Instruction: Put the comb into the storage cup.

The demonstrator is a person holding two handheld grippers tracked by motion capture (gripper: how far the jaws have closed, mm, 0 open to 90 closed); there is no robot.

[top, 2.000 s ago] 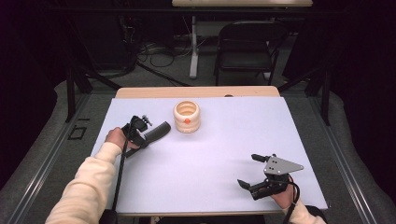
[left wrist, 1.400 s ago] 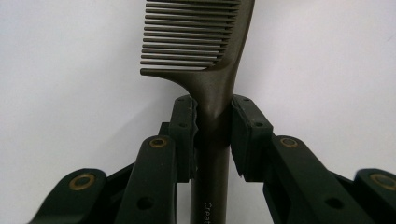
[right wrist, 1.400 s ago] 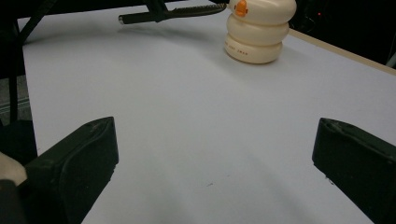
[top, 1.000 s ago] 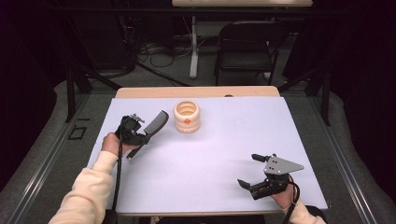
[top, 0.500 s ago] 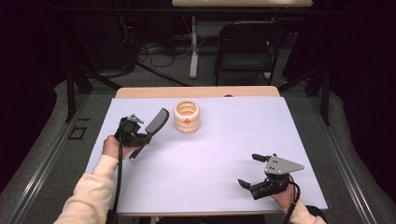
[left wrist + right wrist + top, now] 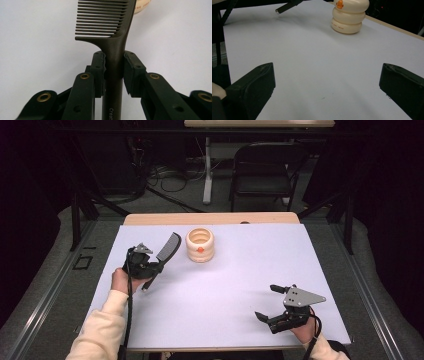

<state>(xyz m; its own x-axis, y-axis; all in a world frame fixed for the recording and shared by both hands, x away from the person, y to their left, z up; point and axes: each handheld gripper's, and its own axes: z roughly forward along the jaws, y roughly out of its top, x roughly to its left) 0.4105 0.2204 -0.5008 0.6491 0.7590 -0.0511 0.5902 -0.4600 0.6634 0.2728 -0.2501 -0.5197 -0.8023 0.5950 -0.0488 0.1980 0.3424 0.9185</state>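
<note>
A dark comb is clamped by its handle in my left gripper, which is shut on it at the left of the white tabletop. The toothed end points up and away toward a cream ribbed cup with an orange dot. In the left gripper view the pads press both sides of the comb handle, and the cup peeks past the teeth. My right gripper rests at the near right, open with nothing between its jaws. Its own view looks across bare table to the cup.
The table's wooden far edge lies just behind the cup. A black chair and floor cables sit beyond the table. The comb's handle tip shows at the top of the right gripper view.
Two seconds ago the comb lay lower by the left gripper. Its toothed end has since swung up toward the cup, with little motion in the last second. The right gripper stayed put.
</note>
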